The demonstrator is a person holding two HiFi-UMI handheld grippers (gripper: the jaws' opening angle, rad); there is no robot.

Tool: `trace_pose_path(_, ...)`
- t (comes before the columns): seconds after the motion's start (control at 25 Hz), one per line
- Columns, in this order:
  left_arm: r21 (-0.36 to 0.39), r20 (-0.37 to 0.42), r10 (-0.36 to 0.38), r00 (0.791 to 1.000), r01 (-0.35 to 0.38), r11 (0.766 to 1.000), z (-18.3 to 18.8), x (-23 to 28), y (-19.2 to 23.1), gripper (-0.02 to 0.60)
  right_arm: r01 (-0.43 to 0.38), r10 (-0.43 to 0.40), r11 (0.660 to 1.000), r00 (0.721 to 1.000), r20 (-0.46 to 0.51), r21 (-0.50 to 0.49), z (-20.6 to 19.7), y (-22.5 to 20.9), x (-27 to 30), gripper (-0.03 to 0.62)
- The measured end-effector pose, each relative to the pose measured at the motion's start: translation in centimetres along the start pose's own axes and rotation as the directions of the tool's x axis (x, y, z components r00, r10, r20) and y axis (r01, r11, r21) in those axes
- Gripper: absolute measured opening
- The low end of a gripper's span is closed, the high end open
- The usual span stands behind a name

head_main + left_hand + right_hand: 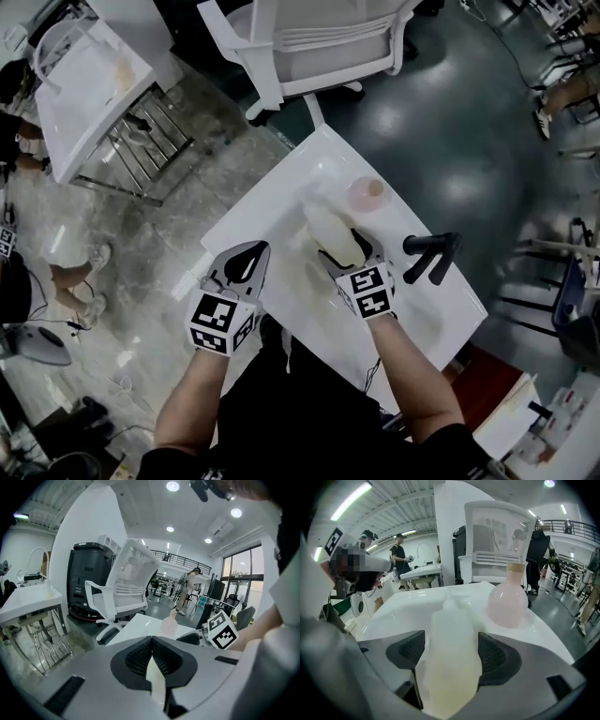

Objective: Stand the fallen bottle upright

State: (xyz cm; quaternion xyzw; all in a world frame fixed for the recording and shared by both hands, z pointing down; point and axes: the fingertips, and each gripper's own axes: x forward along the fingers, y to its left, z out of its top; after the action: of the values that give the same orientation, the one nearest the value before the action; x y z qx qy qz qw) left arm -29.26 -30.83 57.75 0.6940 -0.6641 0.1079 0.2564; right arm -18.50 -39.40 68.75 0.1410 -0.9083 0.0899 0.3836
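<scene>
A pale, translucent bottle (326,225) lies on its side on the white table (281,202), its neck pointing away from me. In the right gripper view the bottle (449,620) lies lengthwise between the jaws of my right gripper (452,656), which stand open. A narrow gap shows at the left pad, and the right pad sits very close to the bottle's side. From the head view the right gripper (342,248) straddles the bottle's near end. My left gripper (253,248) hovers at the table's left edge, shut and empty, and its own view shows the left gripper (152,638) with pads meeting.
A round pink flask (367,194) stands upright just beyond the bottle, also in the right gripper view as the flask (507,603). A black handle-shaped object (431,255) lies on the table's right side. A white office chair (309,37) stands behind the table, and another white table (89,84) is at far left.
</scene>
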Motion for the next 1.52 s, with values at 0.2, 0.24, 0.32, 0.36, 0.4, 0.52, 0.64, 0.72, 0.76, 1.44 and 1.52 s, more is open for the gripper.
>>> trace_pose_path(0.2,-0.016,-0.024,-0.009,1.000,0.009,1.000,-1.4,0.3,0.4,0.008,-0.020,0.019,0.999,0.999,-0.035,-0.031,-0.1,0.0,1.6,0.359)
trace_pose_path(0.24,-0.017,-0.028,-0.012,1.000,0.011,1.000,-1.7,0.3,0.4,0.008,-0.027,0.025,0.999,0.998,-0.050,-0.044,0.0,0.2,1.9,0.359)
trace_pose_path(0.32,-0.015,-0.034,-0.017,0.999,0.016,1.000,-2.1,0.2,0.6,0.008,-0.042,0.035,0.996,0.996,-0.086,-0.081,-0.1,0.4,2.7,0.354)
trace_pose_path(0.36,-0.013,-0.036,-0.020,0.999,0.020,1.000,-2.2,0.3,0.7,0.008,-0.048,0.038,0.994,0.994,-0.103,-0.102,-0.3,0.4,3.1,0.351)
trace_pose_path(0.4,-0.011,-0.038,-0.024,0.999,0.023,1.000,-2.3,0.3,0.8,0.008,-0.053,0.039,0.992,0.992,-0.122,-0.118,-0.4,0.4,3.5,0.353)
trace_pose_path(0.52,-0.003,-0.043,-0.035,0.998,0.035,0.999,-2.4,0.1,0.9,0.008,-0.062,0.039,0.989,0.985,-0.168,-0.135,-0.6,0.5,4.0,0.358)
trace_pose_path(0.64,0.008,-0.041,-0.040,0.998,0.040,0.999,-2.0,-0.4,1.0,0.008,-0.058,0.025,0.986,0.978,-0.205,-0.155,-0.9,0.6,4.8,0.370)
trace_pose_path(0.72,0.012,-0.038,-0.042,0.998,0.043,0.999,-1.8,-0.8,0.9,0.008,-0.049,0.012,0.986,0.975,-0.220,-0.162,-1.1,0.6,5.1,0.366)
trace_pose_path(0.76,0.014,-0.037,-0.044,0.998,0.044,0.999,-1.7,-0.9,0.9,0.008,-0.044,0.008,0.986,0.975,-0.222,-0.158,-1.1,0.5,5.2,0.360)
trace_pose_path(1.44,0.043,-0.039,-0.123,0.992,0.125,0.991,-2.4,-2.8,-3.7,0.008,0.009,-0.008,0.998,1.000,0.016,-0.057,-0.9,3.4,-3.4,0.341)
trace_pose_path(1.52,0.058,-0.038,-0.140,0.989,0.142,0.988,-2.3,-3.3,-4.8,0.008,0.021,-0.019,0.999,0.999,0.050,-0.042,-1.2,4.3,-5.1,0.341)
